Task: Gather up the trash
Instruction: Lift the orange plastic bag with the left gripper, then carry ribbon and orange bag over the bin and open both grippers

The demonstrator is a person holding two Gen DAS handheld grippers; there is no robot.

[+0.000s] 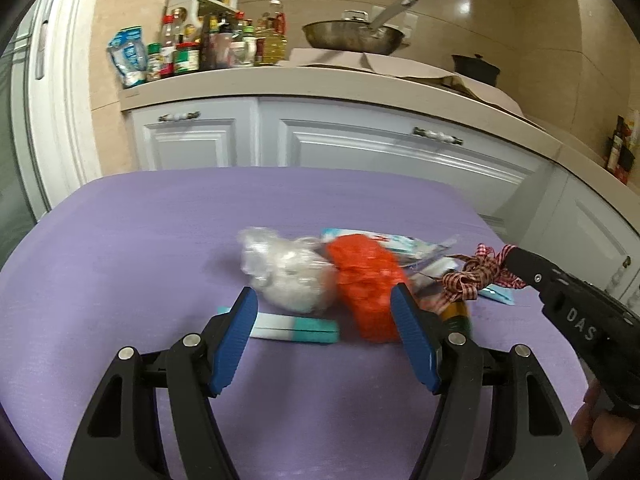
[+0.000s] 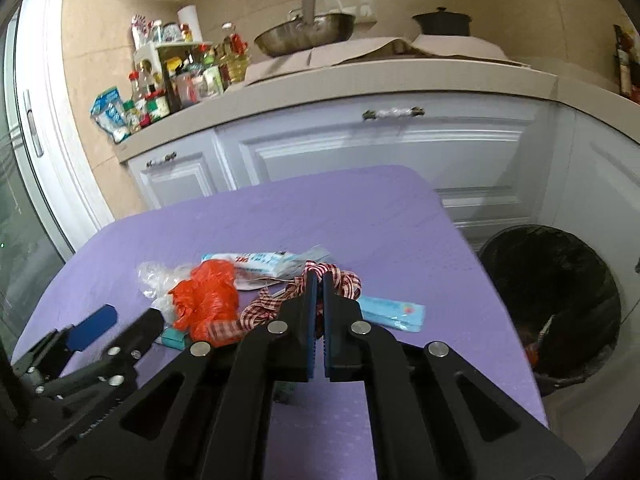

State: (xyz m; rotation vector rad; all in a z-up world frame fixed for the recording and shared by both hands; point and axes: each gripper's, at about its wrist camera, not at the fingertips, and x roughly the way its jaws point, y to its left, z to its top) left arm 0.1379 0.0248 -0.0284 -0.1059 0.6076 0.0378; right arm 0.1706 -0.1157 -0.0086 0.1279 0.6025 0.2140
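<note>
A pile of trash lies on the purple table [image 1: 120, 260]: a crumpled clear plastic bag [image 1: 280, 272], a red plastic bag [image 1: 366, 288], a red-and-white checked ribbon [image 1: 476, 272], a teal-and-white box [image 1: 296, 328] and blue-white wrappers [image 2: 260, 260]. My left gripper [image 1: 324, 300] is open, its blue pads just in front of the clear bag and red bag. My right gripper [image 2: 319, 276] is shut on the checked ribbon [image 2: 280, 304], which trails down to the pile. A light blue packet [image 2: 394, 312] lies to its right.
A black-lined trash bin [image 2: 552, 292] stands on the floor right of the table. White cabinets [image 1: 360, 140] and a counter with bottles [image 1: 208, 44], a steel pan [image 1: 352, 36] and a black pot [image 2: 440, 22] lie beyond.
</note>
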